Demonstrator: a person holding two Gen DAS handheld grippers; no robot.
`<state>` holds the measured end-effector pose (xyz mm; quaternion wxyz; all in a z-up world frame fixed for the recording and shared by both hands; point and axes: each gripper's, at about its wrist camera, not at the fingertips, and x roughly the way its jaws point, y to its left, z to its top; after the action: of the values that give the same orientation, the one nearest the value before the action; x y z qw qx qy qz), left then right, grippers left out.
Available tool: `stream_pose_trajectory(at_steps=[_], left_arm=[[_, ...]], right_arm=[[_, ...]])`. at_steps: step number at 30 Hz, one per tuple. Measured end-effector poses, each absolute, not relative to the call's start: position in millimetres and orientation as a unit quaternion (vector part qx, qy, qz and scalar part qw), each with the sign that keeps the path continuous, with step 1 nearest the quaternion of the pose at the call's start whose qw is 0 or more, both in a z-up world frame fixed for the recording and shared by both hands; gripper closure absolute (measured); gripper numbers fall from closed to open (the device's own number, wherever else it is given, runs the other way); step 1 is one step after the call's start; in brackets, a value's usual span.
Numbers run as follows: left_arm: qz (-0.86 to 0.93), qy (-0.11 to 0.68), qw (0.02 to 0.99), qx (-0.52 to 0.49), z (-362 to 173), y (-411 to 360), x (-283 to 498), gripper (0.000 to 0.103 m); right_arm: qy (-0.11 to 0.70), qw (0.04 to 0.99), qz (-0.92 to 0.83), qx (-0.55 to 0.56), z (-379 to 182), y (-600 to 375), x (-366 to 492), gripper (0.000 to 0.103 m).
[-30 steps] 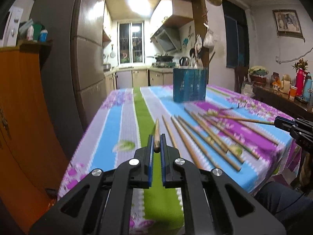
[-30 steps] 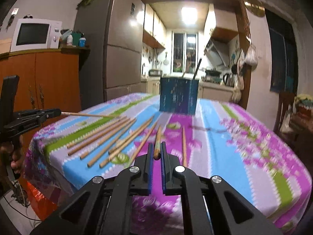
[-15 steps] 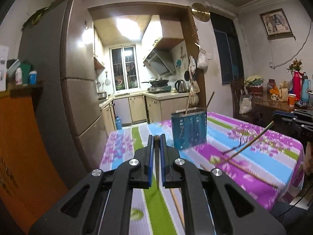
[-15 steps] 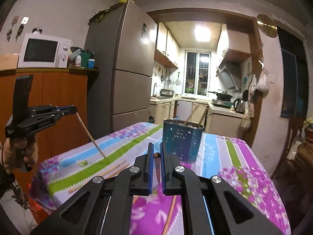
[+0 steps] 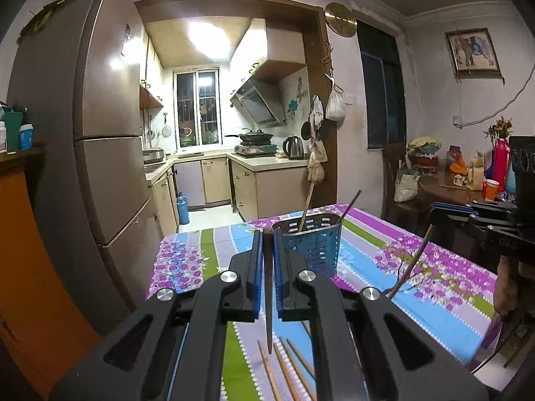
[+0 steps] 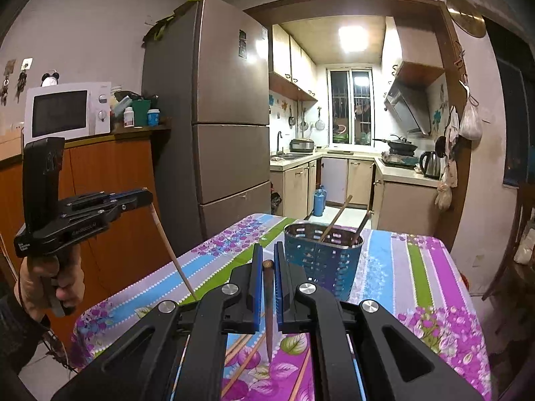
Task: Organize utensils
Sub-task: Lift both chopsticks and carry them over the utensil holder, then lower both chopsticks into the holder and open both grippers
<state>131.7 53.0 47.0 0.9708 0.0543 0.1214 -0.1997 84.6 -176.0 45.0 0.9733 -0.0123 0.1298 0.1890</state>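
Each gripper is closed on one chopstick, pinched near its thick end so the thin tip hangs down and toward the camera above the table [image 5: 444, 287]. The left gripper [image 5: 267, 247] holds its chopstick [image 5: 268, 287] between blue pads, butt end just above the fingertips; from the right wrist view the same stick [image 6: 170, 250] looks pale and slants down toward the cloth. The right gripper [image 6: 266, 260] clamps a chopstick [image 6: 268, 300] the same way, and from the left wrist view that stick [image 5: 413, 260] hangs at a slant over the purple flowers. The holder [image 6: 322, 260] stands ahead of both grippers, near the far edge of the table, well apart from either held stick. A second ago both sticks pointed forward, about level over the row of chopsticks on the cloth; half a second ago they had begun to tip; now both have swung tip-down and the grippers are higher, with more of the kitchen in view. The holder is a blue perforated cup with a shiny inner rim, two chopsticks [image 6: 334, 219] already leaning in it. More loose chopsticks [image 5: 287, 371] lie on the striped cloth below the left gripper.
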Motion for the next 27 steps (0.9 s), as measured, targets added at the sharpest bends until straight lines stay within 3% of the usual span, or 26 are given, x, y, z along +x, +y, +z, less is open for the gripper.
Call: stream_pose_trajectory(at_steps=[15, 27], left_arm=[[-0.204, 0.135, 0.968, 0.048, 112.1, 17.0, 157.7, 0.098], [-0.210, 0.115, 0.971, 0.019, 166.9, -13.7, 208.9, 0.098]], right_arm=[[0.070, 0.981, 0.178, -0.019, 121.2, -209.8, 111.2, 0.095], [0.040, 0.985, 0.168, -0.007, 184.4, -234.7, 182.2, 0.095]])
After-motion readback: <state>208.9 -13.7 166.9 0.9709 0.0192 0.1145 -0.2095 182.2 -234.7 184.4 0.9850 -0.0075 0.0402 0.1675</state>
